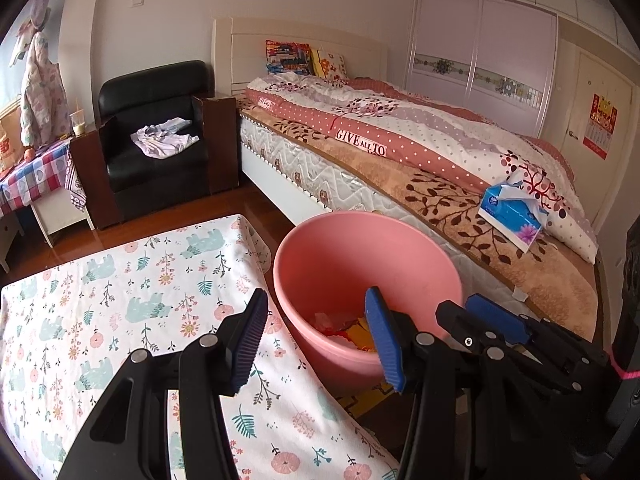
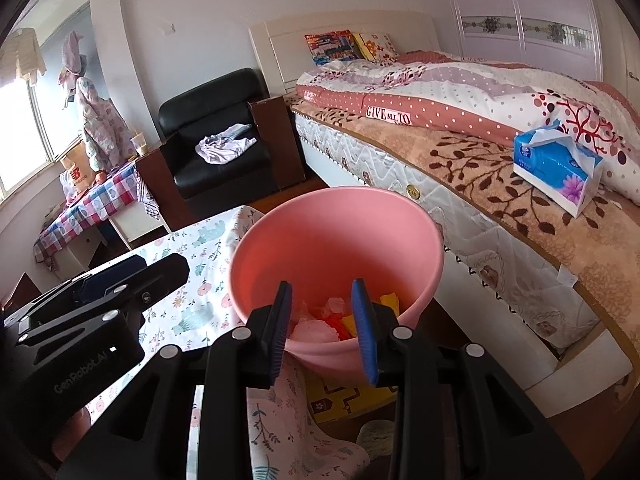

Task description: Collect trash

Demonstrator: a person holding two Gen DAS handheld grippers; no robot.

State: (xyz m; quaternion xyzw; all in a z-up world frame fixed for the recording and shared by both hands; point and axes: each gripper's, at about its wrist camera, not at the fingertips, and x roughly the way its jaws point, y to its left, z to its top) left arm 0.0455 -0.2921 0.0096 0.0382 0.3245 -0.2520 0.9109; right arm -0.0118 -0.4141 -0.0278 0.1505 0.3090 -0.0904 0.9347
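Note:
A pink bin [image 1: 360, 248] [image 2: 336, 232] stands on the floor between the floral-cloth table [image 1: 120, 300] and the bed. Crumpled red, yellow and white trash [image 1: 348, 328] [image 2: 332, 316] lies at its bottom. My left gripper [image 1: 318, 308] hovers over the table's corner and the bin's near rim, jaws wide open with nothing between them. My right gripper [image 2: 322, 292] hangs above the bin's near rim, its blue pads a narrower gap apart, also holding nothing. Each gripper shows in the other's view: the right gripper [image 1: 496, 320] and the left gripper [image 2: 120, 280].
The bed [image 1: 440, 184] runs along the right with a blue tissue box [image 1: 512, 216] [image 2: 556, 168] on its edge. A black armchair [image 1: 156, 120] holding a crumpled cloth stands behind the table. A checkered side table [image 1: 36, 176] sits far left. A yellow mat [image 2: 344, 396] lies under the bin.

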